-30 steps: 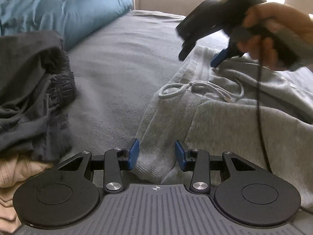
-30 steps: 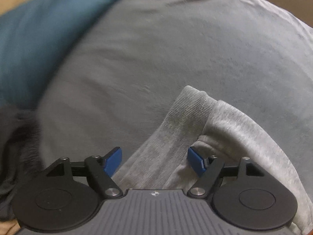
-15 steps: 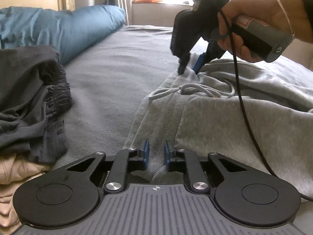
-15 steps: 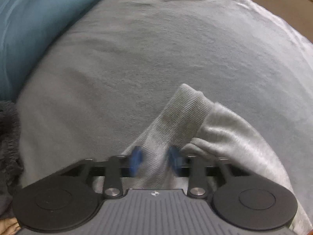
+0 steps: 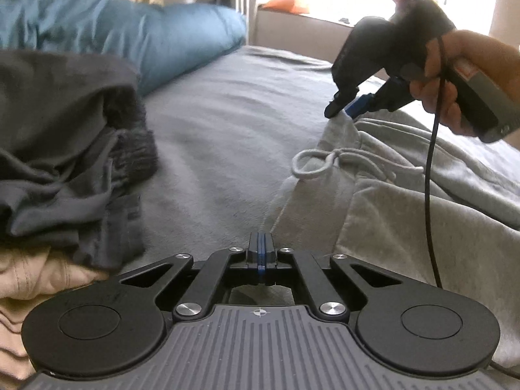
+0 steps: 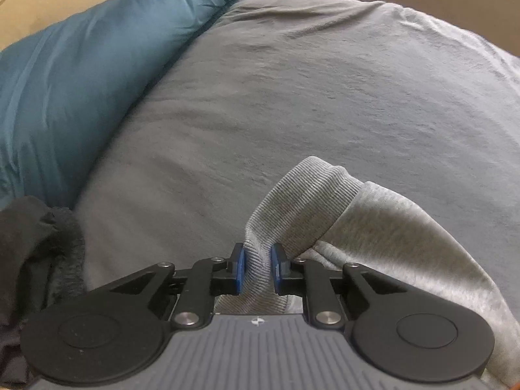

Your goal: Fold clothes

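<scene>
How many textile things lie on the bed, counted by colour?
Light grey: 1, the sweatpants
Dark grey: 1, the crumpled garment
Beige: 1, the cloth under the dark one
Blue: 1, the pillow
Total: 4

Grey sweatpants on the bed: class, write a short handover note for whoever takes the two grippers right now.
Left gripper: jaws fully shut, nothing visibly between the pads, at the near waistband edge of the grey sweatpants.
Right gripper: jaws closing on the ribbed waistband, fabric pinched between the pads; seen from the left wrist view, it lifts that corner slightly.
Sweatpants lie spread on the grey bed cover, drawstring loose on top. Dark clothes are heaped to the left.
Done: one corner gripped.
Left: regrip with the left, then fold.
</scene>
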